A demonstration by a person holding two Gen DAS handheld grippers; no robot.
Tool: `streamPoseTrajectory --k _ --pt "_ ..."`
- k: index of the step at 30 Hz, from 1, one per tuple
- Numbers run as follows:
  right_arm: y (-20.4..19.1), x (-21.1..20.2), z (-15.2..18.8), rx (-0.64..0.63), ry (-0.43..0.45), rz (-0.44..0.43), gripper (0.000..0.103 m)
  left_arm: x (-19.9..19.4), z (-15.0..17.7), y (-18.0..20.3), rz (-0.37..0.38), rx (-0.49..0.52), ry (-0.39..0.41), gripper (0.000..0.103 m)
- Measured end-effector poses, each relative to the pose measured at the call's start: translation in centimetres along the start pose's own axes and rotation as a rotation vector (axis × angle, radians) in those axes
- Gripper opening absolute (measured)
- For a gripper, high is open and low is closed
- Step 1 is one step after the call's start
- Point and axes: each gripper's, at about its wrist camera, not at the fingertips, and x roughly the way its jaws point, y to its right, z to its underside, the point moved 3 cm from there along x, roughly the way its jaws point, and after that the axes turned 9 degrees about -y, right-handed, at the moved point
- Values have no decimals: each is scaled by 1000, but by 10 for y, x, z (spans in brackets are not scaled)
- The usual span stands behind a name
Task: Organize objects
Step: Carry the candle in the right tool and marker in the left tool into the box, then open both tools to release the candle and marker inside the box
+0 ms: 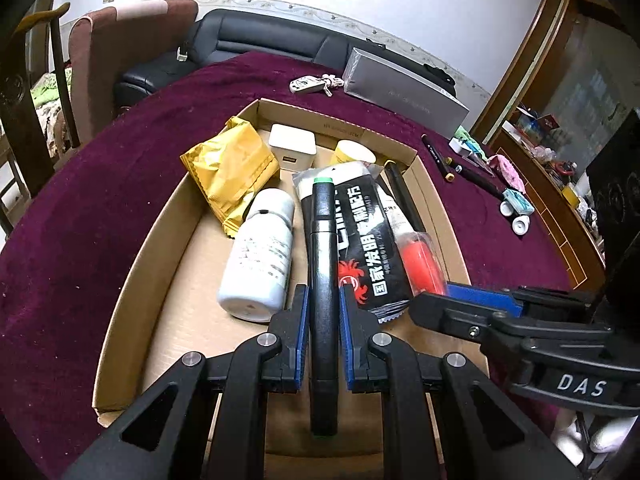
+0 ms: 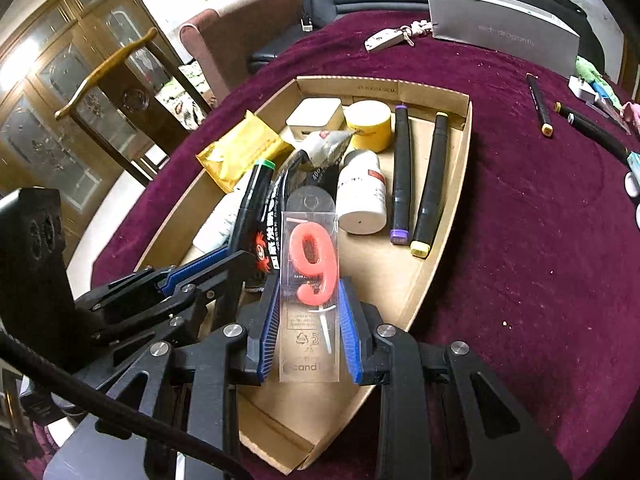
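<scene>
Cardboard tray at frame centre collects everything; my left gripper clamps the green-capped marker lengthwise above it; my right gripper pinches the packaged number-nine candle flat, both poised, I judge, for lowering inside.

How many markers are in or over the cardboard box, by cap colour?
Green-cap marker: 1
Purple-cap marker: 1
Yellow-cap marker: 1
Total: 3
</scene>
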Motion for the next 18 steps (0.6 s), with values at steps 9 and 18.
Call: streamPoseTrajectory --k 9,18 --pt "-1 10 4 15 -40 13 26 5 3 -6 11 -17 -16 12" --pt "-2 14 9 18 -61 26 26 -2 7 -1 23 -8 -10 13"
